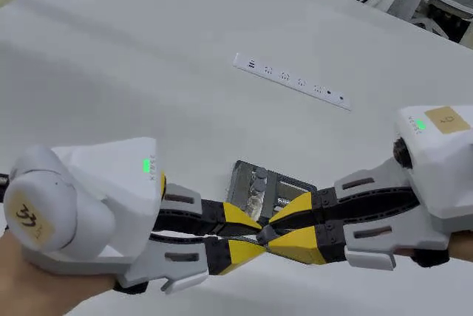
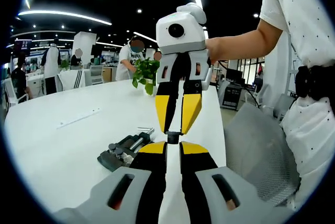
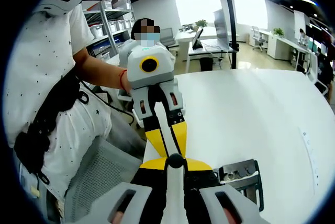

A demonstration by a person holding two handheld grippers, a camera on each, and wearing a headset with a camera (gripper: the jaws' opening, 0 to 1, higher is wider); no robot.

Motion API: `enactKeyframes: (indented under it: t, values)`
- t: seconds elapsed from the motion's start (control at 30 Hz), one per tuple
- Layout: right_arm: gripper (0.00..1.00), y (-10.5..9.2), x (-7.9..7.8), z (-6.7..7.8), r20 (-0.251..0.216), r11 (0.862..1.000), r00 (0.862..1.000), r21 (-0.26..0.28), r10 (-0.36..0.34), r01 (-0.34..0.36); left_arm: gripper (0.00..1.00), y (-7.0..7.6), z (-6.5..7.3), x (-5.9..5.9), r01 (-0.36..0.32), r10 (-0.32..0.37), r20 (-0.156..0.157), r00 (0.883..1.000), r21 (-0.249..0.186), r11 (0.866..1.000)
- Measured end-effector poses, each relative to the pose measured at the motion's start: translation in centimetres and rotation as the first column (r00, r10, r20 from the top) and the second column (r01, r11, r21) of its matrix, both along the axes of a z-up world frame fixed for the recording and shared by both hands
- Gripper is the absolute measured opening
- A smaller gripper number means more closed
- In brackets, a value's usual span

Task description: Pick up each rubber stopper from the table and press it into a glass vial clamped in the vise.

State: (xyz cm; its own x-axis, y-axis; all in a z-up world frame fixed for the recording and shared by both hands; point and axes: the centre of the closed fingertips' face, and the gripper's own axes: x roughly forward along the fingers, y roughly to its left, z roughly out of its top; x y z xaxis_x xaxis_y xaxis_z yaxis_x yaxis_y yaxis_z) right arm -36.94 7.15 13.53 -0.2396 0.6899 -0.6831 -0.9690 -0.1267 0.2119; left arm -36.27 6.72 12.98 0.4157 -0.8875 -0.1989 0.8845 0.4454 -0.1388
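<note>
Right, both my grippers meet nose to nose low in the middle of the head view, the left gripper (image 1: 261, 233) coming in from the lower left and the right gripper (image 1: 269, 229) from the right edge. Pinned where the yellow tips come together is one small dark rubber stopper (image 3: 175, 160). In the right gripper view it sits wedged between my right jaws at the bottom centre, so those are clamped on it. In the left gripper view the same stopper shows just past my left jaws, which are drawn in to a narrow slot. I cannot tell whether they grip it too or only touch it.

Just behind the tips, on the white tabletop (image 1: 148, 50), lies the grey metal vise (image 1: 275, 187). It sits lower left of centre in the left gripper view and lower right in the right gripper view. Something glassy glints in it with small grey round pieces beside, too small to name.

Further up the head view a white power strip (image 1: 292, 81) lies at a slant, well apart from the vise. A green plant (image 2: 145, 72) stands at the far end of the tabletop in the left gripper view.
</note>
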Motion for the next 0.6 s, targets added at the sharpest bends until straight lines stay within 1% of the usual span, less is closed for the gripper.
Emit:
enactKeyframes:
  t: [0.1,0.27,0.37,0.43,0.5,0.53,0.57,0.6]
  values:
    - [0.06,-0.1,0.5,0.1,0.001,1.0,1.0,-0.004,-0.009,0.009,0.1,0.5,-0.2,0.2,-0.018,0.018,-0.005,1.0,-0.003,1.0]
    - [0.06,-0.1,2.0,0.1,0.008,0.998,0.998,-0.012,-0.057,0.057,0.15,1.8,-0.7,0.9,-0.064,0.064,-0.009,0.998,0.0,0.998]
    - [0.06,-0.1,2.9,-0.3,0.023,0.996,0.996,-0.028,-0.082,0.082,0.2,2.6,-0.9,1.4,-0.094,0.094,-0.009,0.996,-0.006,0.996]
    - [0.06,0.0,3.6,-0.6,0.038,0.993,0.994,-0.048,-0.102,0.103,0.22,3.1,-1.1,1.7,-0.11,0.11,-0.011,0.994,-0.003,0.994]
    - [0.06,0.0,4.4,-1.1,0.05,0.99,0.991,-0.06,-0.121,0.124,0.24,3.7,-1.2,2.0,-0.126,0.126,-0.008,0.992,-0.005,0.992]
    - [0.06,-0.1,4.8,-1.3,0.057,0.988,0.99,-0.067,-0.133,0.136,0.27,3.9,-1.3,2.1,-0.134,0.134,-0.002,0.991,-0.007,0.991]
    - [0.06,0.0,5.2,-1.4,0.064,0.986,0.988,-0.075,-0.143,0.148,0.29,4.2,-1.2,2.3,-0.142,0.143,0.013,0.99,-0.013,0.99]
    - [0.06,0.1,5.5,-1.5,0.067,0.985,0.986,-0.08,-0.15,0.156,0.3,4.4,-1.2,2.4,-0.147,0.148,0.015,0.989,-0.013,0.989]
